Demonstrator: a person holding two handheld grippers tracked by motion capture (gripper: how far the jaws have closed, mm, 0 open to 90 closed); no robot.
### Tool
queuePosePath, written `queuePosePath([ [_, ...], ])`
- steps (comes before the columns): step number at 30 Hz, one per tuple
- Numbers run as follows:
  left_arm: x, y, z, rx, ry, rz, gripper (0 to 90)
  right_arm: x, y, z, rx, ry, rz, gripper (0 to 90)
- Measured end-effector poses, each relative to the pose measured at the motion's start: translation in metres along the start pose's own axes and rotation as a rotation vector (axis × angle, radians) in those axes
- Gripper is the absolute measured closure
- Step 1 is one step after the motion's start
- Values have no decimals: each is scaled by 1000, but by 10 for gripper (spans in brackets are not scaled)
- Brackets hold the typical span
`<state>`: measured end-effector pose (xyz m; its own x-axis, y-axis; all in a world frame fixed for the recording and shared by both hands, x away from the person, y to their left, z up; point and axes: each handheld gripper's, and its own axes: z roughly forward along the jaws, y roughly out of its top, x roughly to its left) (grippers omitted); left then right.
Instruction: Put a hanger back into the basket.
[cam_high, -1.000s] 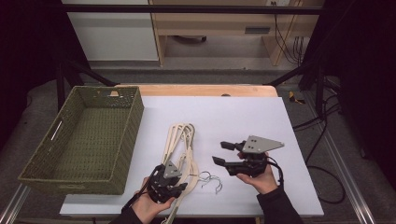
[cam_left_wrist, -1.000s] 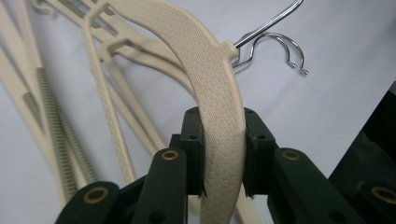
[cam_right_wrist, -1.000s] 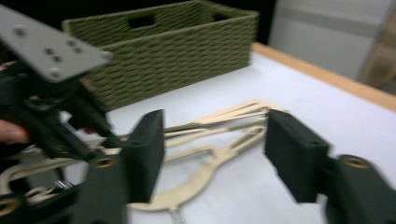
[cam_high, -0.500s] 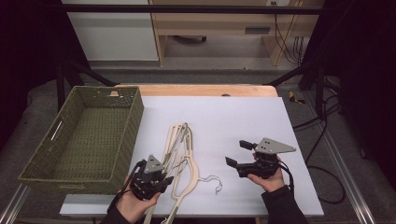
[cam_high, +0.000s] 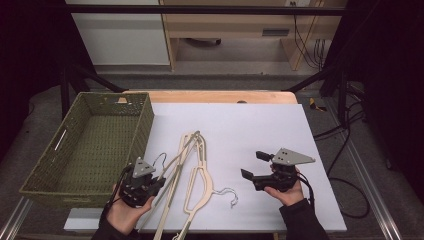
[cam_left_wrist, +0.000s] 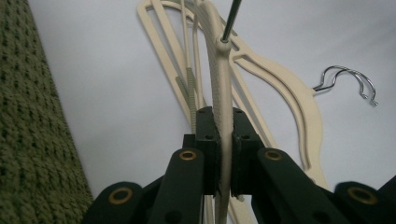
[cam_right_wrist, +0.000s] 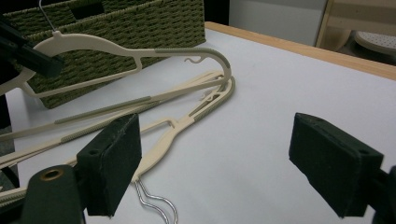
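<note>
The green woven basket holds nothing. The left gripper has just clamped a cream hanger, lifting it beside the basket. The right gripper gapes, another hanger lying ahead.

high: above, looking down | gripper views: close, low | shared: hangers
</note>
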<state>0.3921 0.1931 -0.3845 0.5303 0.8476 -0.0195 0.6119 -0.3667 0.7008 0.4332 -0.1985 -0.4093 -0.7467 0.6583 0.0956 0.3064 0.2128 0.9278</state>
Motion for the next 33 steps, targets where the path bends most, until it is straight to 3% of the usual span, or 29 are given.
queuePosePath([
  [3, 3, 0, -3, -17, 2, -3, 851, 0, 0, 0, 0, -2, 0, 176],
  [11, 1, 3, -16, -70, -58, 28, 855, -2, 1, -5, -16, -7, 2, 174],
  [16, 3, 7, -30, -109, -118, 43, 855, -4, 3, -9, -33, -8, 4, 167],
  [22, 7, 14, -46, -166, -137, 53, 855, -5, 5, -14, -57, -13, 14, 152],
  [29, 14, 34, -72, -225, -159, 88, 855, -7, 5, -16, -66, -22, 29, 138],
  [33, 27, 53, -84, -234, -168, 118, 855, -6, 5, -16, -62, -19, 26, 115],
])
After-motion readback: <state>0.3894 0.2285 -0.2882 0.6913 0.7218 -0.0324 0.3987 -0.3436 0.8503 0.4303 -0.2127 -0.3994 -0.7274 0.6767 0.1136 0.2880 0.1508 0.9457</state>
